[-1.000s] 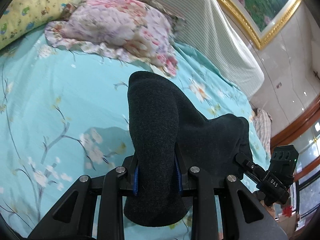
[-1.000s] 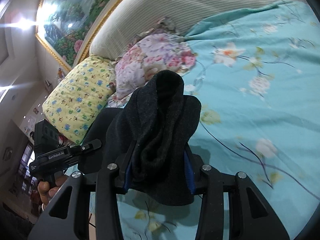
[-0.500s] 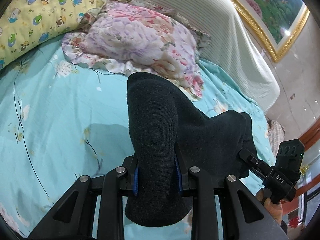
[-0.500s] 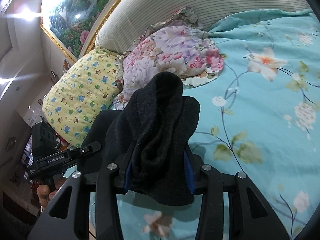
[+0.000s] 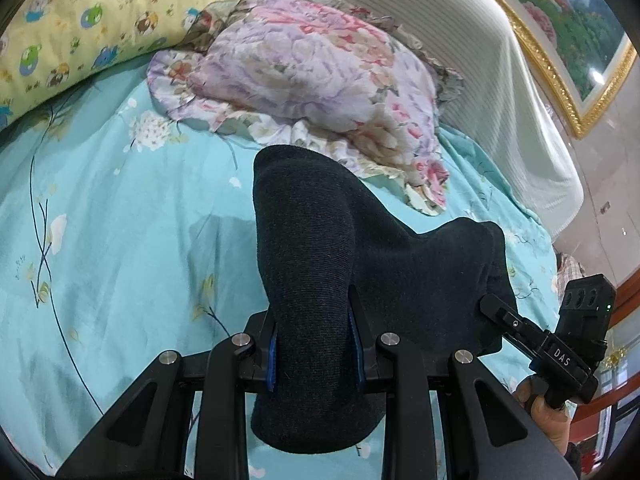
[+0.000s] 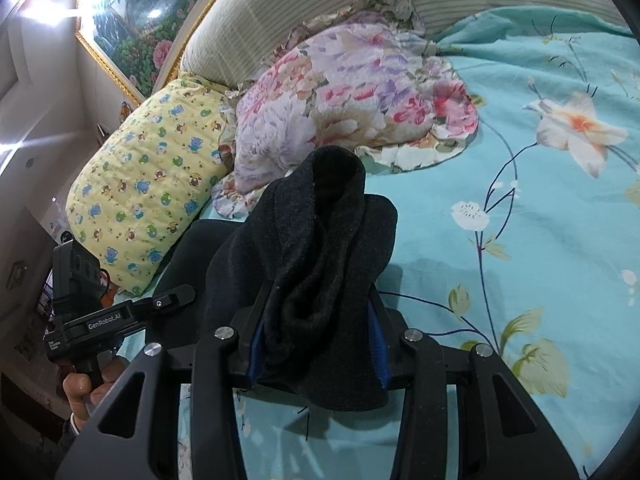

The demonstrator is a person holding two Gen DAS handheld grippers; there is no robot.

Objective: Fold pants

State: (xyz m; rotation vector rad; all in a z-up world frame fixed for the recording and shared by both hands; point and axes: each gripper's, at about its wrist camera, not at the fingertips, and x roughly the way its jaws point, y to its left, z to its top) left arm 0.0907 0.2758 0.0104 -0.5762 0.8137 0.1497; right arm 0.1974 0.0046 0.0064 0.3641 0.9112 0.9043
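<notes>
**Gripping Dark Pants at Two Points Above the Bed**

Holding is confirmed on both sides. The left gripper (image 5: 314,354) has its jaws closed on a thick bunch of the dark pants (image 5: 320,264); the fabric fills the gap between the blue pads (image 5: 272,360) and bulges out above and below them. The right gripper (image 6: 316,354) is likewise clamped on a bunched, creased fold of the same garment, with cloth packed between its pads and hanging below the jaw line.

Location of the garment: the pants are lifted off the turquoise floral bedsheet (image 5: 120,240), spanning between the two grippers. In the left wrist view the cloth runs rightward to the other gripper, whose handle is held by a hand (image 5: 548,412) at the lower right edge. In the right wrist view the cloth runs leftward toward the opposite gripper, held by a hand (image 6: 86,392) at the lower left.

Surroundings: a pink and purple floral pillow (image 5: 320,72) lies on the sheet just beyond the pants. A yellow cartoon-print pillow (image 6: 152,184) lies beside it, touching. A striped headboard cover (image 5: 460,60) stands behind both, and a gold-framed painting (image 6: 140,12) hangs on the wall above.
</notes>
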